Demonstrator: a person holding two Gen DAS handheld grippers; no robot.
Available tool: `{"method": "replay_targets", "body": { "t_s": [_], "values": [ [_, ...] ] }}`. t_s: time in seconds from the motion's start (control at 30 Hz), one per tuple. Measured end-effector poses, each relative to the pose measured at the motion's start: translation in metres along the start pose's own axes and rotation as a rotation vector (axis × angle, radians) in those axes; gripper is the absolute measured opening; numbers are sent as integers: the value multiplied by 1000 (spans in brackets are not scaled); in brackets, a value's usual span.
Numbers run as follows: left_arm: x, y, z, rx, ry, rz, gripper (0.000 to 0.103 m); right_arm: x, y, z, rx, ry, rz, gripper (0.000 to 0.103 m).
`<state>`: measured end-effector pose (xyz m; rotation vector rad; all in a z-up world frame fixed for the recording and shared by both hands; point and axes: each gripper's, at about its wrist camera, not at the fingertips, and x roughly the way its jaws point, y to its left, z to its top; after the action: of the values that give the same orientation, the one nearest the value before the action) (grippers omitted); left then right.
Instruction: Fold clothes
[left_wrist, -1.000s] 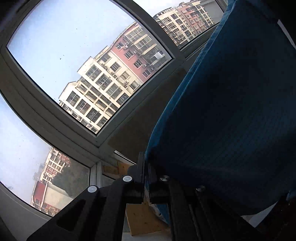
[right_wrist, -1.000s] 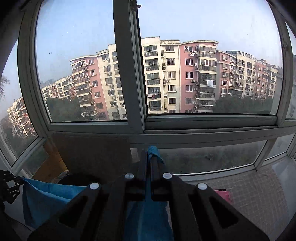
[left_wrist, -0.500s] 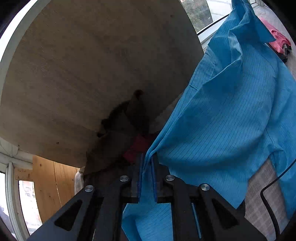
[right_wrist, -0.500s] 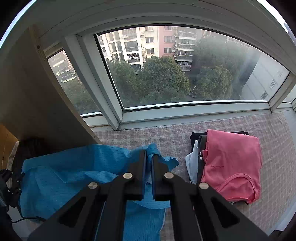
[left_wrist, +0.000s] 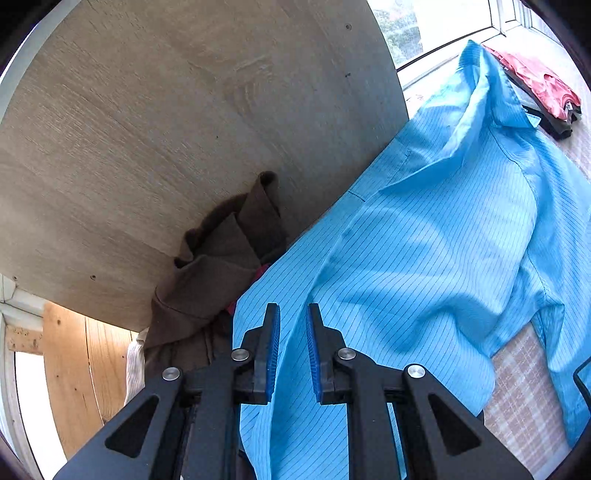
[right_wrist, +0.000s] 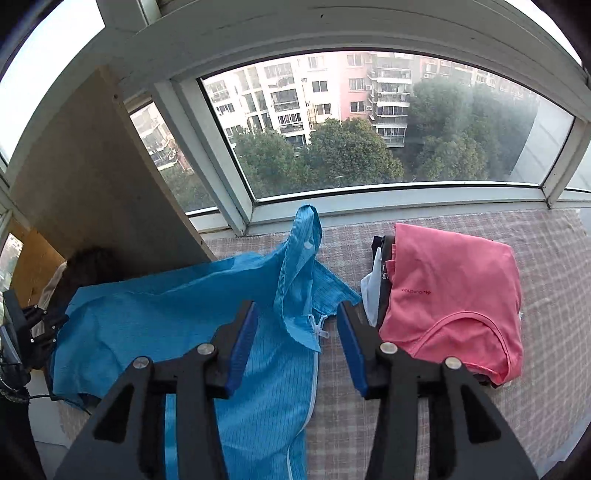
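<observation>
**Blue shirt laid down, both grippers letting go**

Both grippers have dropped from window height to the ledge, and their jaws have just been opening; the left gripper (left_wrist: 291, 347) stands slightly parted with the blue shirt (left_wrist: 424, 258) between its pads but unpinched; the right gripper (right_wrist: 295, 339) gapes wider, the collar loose between its jaws. Next, I judge, smooth the shirt flat before any fold; avoid dragging it onto the pink top (right_wrist: 454, 295) just beside it. A checked cloth (right_wrist: 554, 280) covers the ledge under the window (right_wrist: 369, 125); a wooden board (left_wrist: 166, 129) leans at the left, brown clothes (left_wrist: 221, 266) heaped against it.
</observation>
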<state>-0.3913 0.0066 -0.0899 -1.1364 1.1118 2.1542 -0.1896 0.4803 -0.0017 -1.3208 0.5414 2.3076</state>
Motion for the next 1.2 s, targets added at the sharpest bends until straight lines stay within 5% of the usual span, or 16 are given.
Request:
{"method": "replay_targets", "body": {
  "t_s": [0.2,0.3,0.4,0.5,0.63,0.7,0.87,1.13,1.2],
  "values": [
    [-35,-27,-36,12,-54,-56,15,144,48,-49,-163,249,-11,45],
    [-49,-43,-52,7,-68,-88,15,192,37,-31,-145,194,-320,36],
    [-64,-56,-72,-8,-80,-120,15,153,9,-31,32,108,-276,34],
    [-82,-69,-96,-20,-95,-144,16,80,20,-82,-37,101,-127,35],
    [-115,-92,-139,-51,-132,-188,19,3,46,-201,-134,133,-55,47],
    [-132,-109,-164,-65,-149,-207,21,-11,46,-256,-83,185,19,48],
    [-163,-170,-220,-123,-123,-257,23,-7,53,-348,-71,299,98,48],
    [-187,-299,-285,-255,-38,-422,23,26,66,-381,-250,364,68,47],
    [-197,-318,-290,-288,-44,-420,23,32,70,-385,-317,364,60,36]
  ]
}}
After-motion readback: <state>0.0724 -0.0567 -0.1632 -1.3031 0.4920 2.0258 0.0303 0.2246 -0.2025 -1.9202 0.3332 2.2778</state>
